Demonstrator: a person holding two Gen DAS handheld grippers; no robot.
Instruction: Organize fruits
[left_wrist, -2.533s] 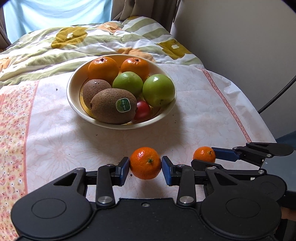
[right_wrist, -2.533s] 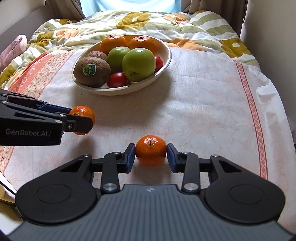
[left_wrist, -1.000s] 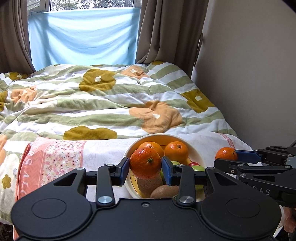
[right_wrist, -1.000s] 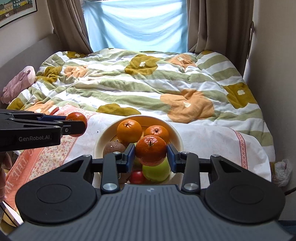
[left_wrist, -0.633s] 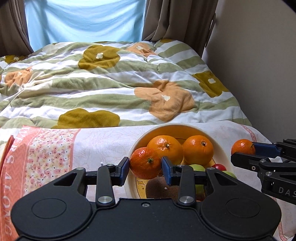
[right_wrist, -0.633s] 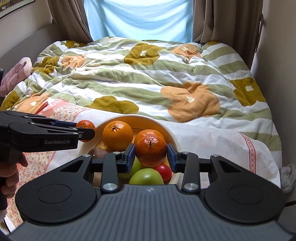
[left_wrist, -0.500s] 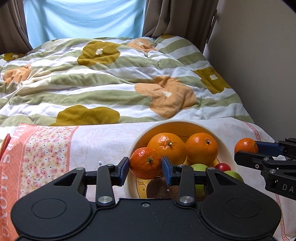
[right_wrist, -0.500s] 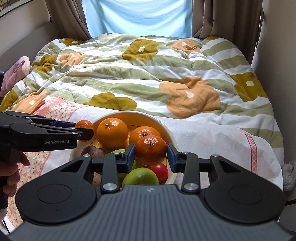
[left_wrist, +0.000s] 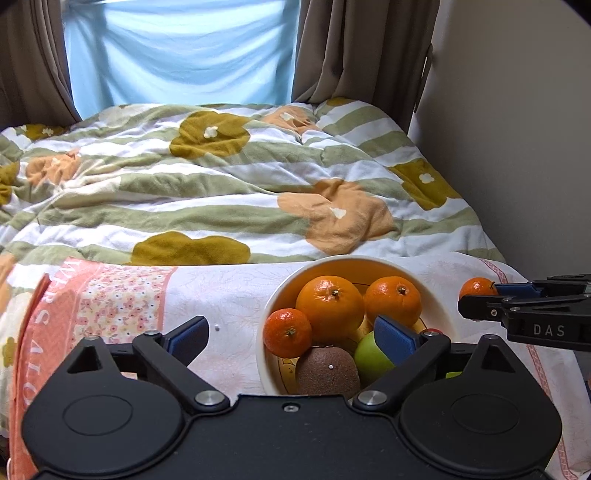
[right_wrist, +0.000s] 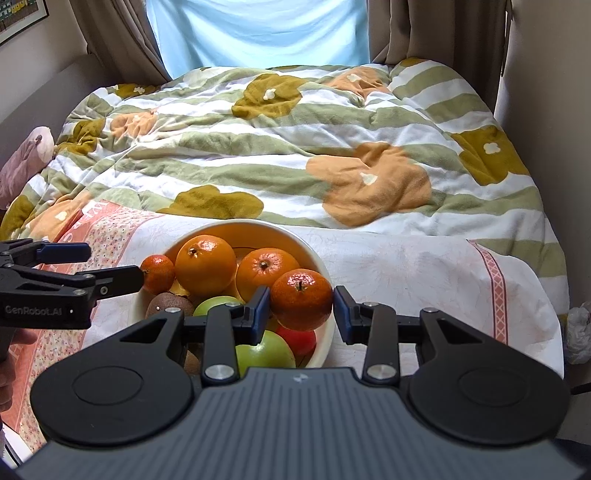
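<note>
A cream bowl (left_wrist: 280, 288) (right_wrist: 317, 258) on the cloth holds two oranges, green apples, kiwis and a red fruit. My left gripper (left_wrist: 291, 338) is open over the bowl's left side; a small mandarin (left_wrist: 287, 332) (right_wrist: 158, 274) lies in the bowl by the rim, between the spread fingers. My right gripper (right_wrist: 301, 310) holds a second mandarin (right_wrist: 301, 299) (left_wrist: 477, 288) over the bowl's right side; the left pad touches it, and a small gap shows at the right pad. The right gripper shows at the right of the left wrist view (left_wrist: 524, 310).
The bowl stands on a white and pink floral cloth (right_wrist: 406, 269) at the foot of a bed with a striped flowered quilt (right_wrist: 295, 147). A wall (left_wrist: 517, 110) runs along the right; curtains and a window are behind.
My left gripper has opened and let its mandarin go into the bowl's left side. My right gripper has come lower over the bowl with its mandarin, and its jaws have begun to part.
</note>
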